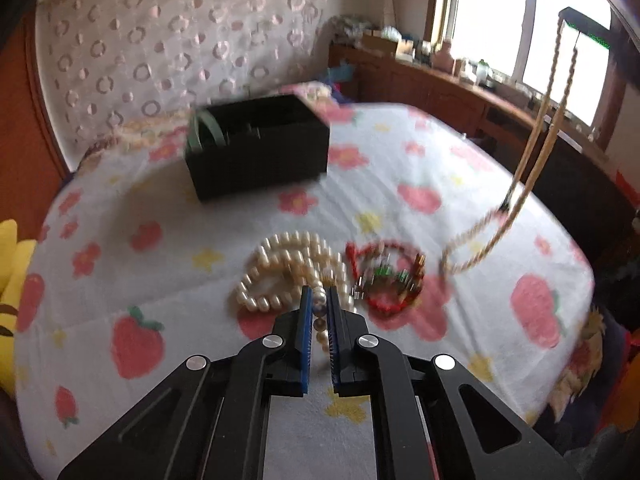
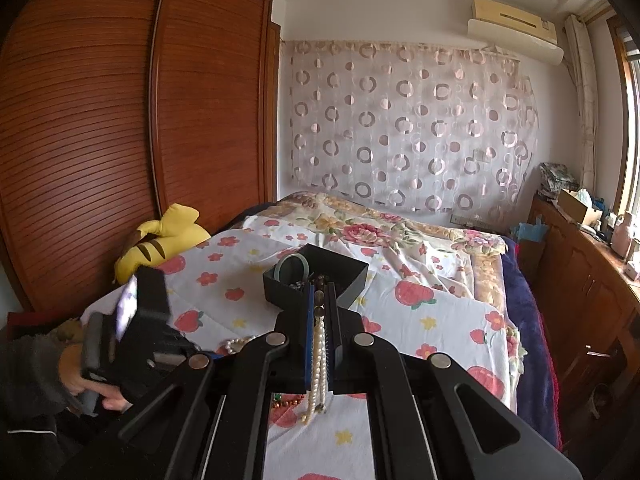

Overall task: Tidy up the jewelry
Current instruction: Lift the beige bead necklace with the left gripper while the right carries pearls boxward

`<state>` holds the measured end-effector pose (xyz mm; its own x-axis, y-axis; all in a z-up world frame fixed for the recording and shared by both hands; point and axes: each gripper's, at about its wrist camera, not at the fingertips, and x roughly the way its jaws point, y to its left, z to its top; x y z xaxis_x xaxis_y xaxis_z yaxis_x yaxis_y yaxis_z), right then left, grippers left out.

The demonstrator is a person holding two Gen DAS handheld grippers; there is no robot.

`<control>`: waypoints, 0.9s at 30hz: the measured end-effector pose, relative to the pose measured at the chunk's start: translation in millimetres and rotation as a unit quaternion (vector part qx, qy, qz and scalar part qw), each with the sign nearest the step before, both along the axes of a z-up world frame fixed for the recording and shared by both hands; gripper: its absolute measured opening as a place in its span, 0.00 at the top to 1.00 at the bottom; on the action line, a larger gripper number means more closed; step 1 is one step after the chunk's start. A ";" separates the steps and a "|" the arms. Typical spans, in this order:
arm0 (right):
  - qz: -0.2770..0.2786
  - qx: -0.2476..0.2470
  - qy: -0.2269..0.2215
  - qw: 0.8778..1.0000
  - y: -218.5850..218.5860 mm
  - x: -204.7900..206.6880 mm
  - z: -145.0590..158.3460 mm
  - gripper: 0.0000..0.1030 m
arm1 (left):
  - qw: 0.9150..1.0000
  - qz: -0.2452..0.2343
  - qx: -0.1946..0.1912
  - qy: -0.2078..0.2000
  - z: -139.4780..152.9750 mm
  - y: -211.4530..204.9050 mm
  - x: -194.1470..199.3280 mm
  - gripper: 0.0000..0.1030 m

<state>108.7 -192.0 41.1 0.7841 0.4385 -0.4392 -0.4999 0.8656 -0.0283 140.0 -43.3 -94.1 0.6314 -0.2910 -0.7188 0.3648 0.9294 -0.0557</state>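
The left gripper (image 1: 319, 304) has its 2 blue pads shut on a strand of the pearl necklace (image 1: 280, 272), with a bead or 2 pinched between them and the rest still heaped on the strawberry-print bedsheet (image 1: 160, 280) just beyond the tips. The right gripper (image 2: 320, 300) is also closed, clamping a fine twisted pale-gold chain (image 1: 536, 160) that hangs in a long loop from it, its low end trailing onto the sheet at the right (the left wrist view shows this drape best). In the right wrist view the strand between its pads looks beaded, though blur and glare make the clasp end hard to read.

The black organizer box (image 1: 260, 144) sits far on the bed, a green bangle (image 1: 204, 132) already propped inside at its left end. A red beaded bracelet (image 1: 384, 276) lies just right of the pearls, touching or nearly touching them.

Risks from here:
- Round beads offer a poor bite, so the pearls may roll out of the pads once their weight hangs free.
- Lifted coils could snag the red bracelet and drag it along.
- The dangling chain could swing into the pearls and tangle, or catch the box rim.
- Tugging a knotted heap may strain the string.
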 end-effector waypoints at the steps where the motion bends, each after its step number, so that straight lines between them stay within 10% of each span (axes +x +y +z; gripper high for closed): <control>1: 0.000 0.001 0.000 1.000 0.1 0.1 0.3 0.95 | 1.000 0.002 -0.007 -0.010 10.0 3.8 -2.1 0.94; 27: 0.006 -0.008 -0.071 0.997 18.7 10.0 52.5 0.95 | 0.985 0.025 -0.033 -0.166 178.1 28.0 11.2 0.94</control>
